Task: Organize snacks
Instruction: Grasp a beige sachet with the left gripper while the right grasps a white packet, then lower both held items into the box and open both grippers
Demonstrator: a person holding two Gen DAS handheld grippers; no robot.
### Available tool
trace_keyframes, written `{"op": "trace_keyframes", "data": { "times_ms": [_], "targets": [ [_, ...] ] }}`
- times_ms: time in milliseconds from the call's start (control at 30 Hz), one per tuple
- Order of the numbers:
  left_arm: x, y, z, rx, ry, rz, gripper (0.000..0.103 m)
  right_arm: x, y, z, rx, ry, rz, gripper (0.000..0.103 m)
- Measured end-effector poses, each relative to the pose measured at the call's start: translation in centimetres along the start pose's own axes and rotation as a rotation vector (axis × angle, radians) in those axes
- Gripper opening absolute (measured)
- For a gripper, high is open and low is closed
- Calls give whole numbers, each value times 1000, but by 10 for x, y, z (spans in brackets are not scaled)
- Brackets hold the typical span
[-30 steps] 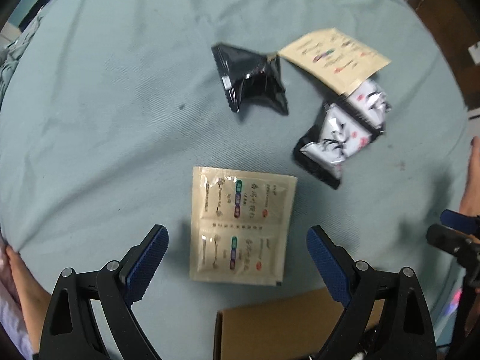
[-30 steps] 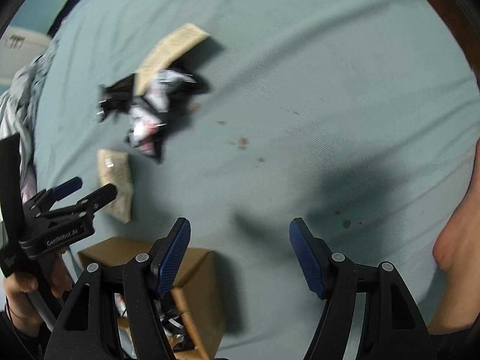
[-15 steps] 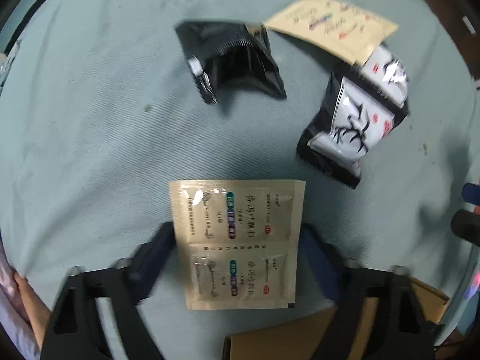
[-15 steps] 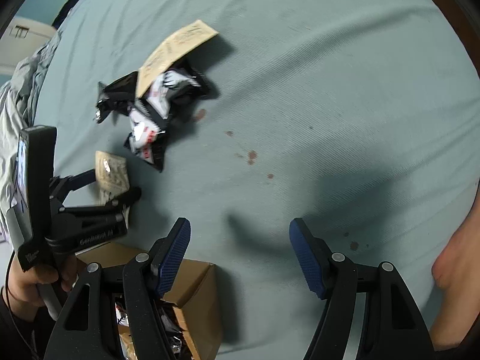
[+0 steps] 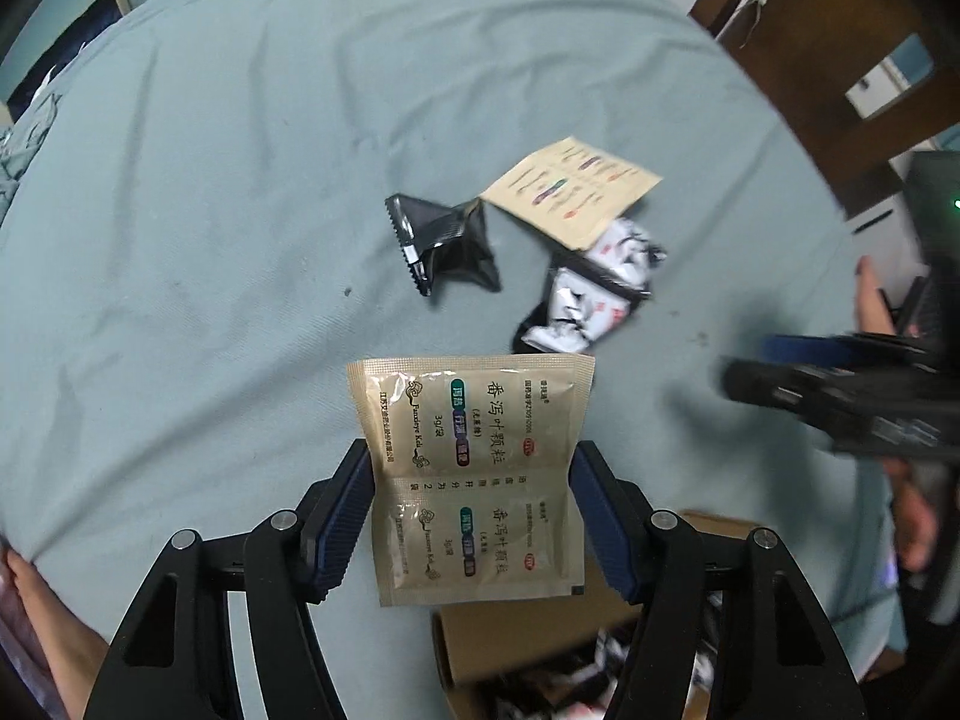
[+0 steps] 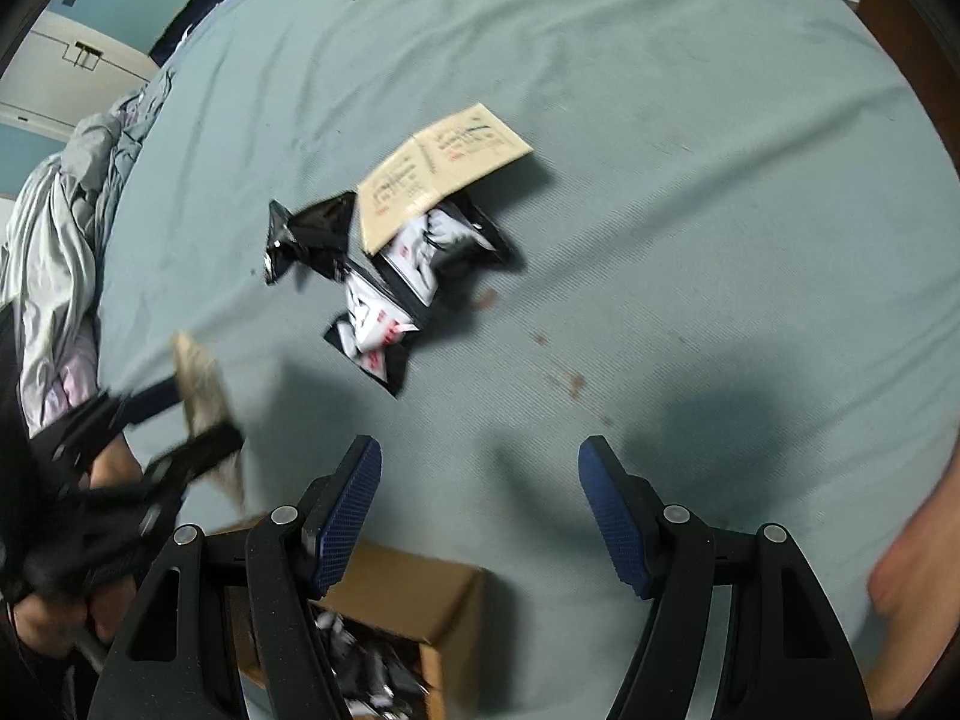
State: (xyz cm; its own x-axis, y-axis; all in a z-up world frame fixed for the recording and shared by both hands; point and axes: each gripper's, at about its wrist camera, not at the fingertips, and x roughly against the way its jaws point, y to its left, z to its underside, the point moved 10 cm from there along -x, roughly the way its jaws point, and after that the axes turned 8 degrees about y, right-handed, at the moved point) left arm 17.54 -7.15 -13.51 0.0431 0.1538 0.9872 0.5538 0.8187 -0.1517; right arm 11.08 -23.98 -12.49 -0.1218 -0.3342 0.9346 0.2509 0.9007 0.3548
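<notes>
My left gripper [image 5: 471, 480] is shut on a beige double sachet [image 5: 474, 462] and holds it lifted above the teal sheet; it also shows blurred in the right wrist view [image 6: 201, 408]. On the sheet lie a black packet [image 5: 441, 240], another beige sachet [image 5: 570, 189] and two black-and-white packets [image 5: 591, 294]. They also show in the right wrist view: black packet [image 6: 306, 234], beige sachet [image 6: 441, 165], white packets [image 6: 408, 288]. My right gripper [image 6: 480, 474] is open and empty above bare sheet.
A brown cardboard box [image 5: 528, 636] with packets inside stands under the grippers at the near edge; it also shows in the right wrist view [image 6: 414, 594]. A wooden chair [image 5: 840, 48] stands at the far right. Crumpled bedding [image 6: 54, 228] lies at the left.
My left gripper has shut on the beige double sachet and lifted it off the sheet. The right gripper has drifted closer to the pile and stays open.
</notes>
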Motion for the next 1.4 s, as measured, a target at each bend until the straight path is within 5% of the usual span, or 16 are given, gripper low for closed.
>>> {"op": "trace_keyframes", "data": {
  "times_ms": [333, 533, 700, 933, 1167, 1400],
  "targets": [
    [22, -27, 51, -86, 74, 65, 66, -52, 37, -35, 5, 41, -41, 68],
    [31, -38, 82, -129, 89, 87, 66, -89, 55, -52, 82, 75, 28, 68],
    [31, -38, 97, -139, 110, 77, 66, -90, 58, -53, 171, 38, 95, 36],
    [55, -40, 110, -138, 87, 33, 66, -48, 52, -23, 245, -11, 114, 32],
    [93, -54, 121, -138, 66, -2, 66, 40, 54, 26, 255, -57, 63, 32],
    [114, -69, 133, -144, -7, -5, 73, 88, 46, 90, 284, -19, 97, 32]
  ]
}}
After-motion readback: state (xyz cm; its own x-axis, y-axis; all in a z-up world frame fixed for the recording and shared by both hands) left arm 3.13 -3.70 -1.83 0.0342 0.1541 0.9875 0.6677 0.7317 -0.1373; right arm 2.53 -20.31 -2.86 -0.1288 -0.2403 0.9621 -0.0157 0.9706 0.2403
